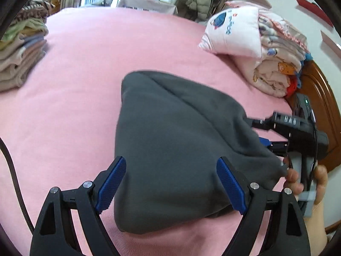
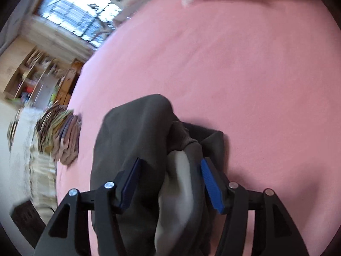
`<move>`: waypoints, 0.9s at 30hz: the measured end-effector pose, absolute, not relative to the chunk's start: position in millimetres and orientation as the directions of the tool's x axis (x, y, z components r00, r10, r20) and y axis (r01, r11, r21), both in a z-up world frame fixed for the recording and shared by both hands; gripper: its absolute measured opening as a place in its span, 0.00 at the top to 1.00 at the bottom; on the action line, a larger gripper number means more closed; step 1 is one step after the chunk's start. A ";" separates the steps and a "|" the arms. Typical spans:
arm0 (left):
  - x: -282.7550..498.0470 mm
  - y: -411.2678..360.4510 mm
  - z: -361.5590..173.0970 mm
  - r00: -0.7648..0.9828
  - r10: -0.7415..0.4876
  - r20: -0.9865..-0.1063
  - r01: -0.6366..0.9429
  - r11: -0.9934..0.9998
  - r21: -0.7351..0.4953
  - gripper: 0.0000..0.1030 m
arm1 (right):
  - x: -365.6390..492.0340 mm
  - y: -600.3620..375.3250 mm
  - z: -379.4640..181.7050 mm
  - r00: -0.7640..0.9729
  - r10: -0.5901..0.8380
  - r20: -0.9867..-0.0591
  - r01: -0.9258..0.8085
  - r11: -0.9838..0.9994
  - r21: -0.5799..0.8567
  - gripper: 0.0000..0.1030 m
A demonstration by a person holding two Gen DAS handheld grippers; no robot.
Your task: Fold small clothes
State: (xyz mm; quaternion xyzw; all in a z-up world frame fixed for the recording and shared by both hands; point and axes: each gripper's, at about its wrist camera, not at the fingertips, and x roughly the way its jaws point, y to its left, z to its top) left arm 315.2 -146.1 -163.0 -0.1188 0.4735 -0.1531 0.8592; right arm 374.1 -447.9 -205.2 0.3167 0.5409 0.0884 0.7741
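Dark grey garment (image 1: pixel 170 140) lies bunched on pink bed sheet (image 1: pixel 85 85), near centre. Left gripper (image 1: pixel 170 185) spread wide over its near edge, pads clear. Right gripper (image 2: pixel 170 183) parted, cloth between its pads, no grip. Folded stack (image 1: pixel 21 55) far left.

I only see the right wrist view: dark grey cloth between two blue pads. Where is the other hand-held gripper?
Observer: The left hand-held gripper hangs over the dark grey fleece garment, jaws open.
Operator: What else lies on the pink bedsheet?
Observer: A pile of folded pale printed clothes, topped by what looks like a white cushion with a planet print.
Operator: Who holds my tool?
Observer: A bare hand holds the right hand-held gripper at the garment's edge.
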 end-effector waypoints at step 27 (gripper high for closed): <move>302.0 -166.5 -205.7 0.496 -0.367 -0.787 0.270 0.927 -0.262 0.01 | 345.6 -428.2 -212.2 0.494 0.259 -0.830 0.063 0.942 0.331 0.77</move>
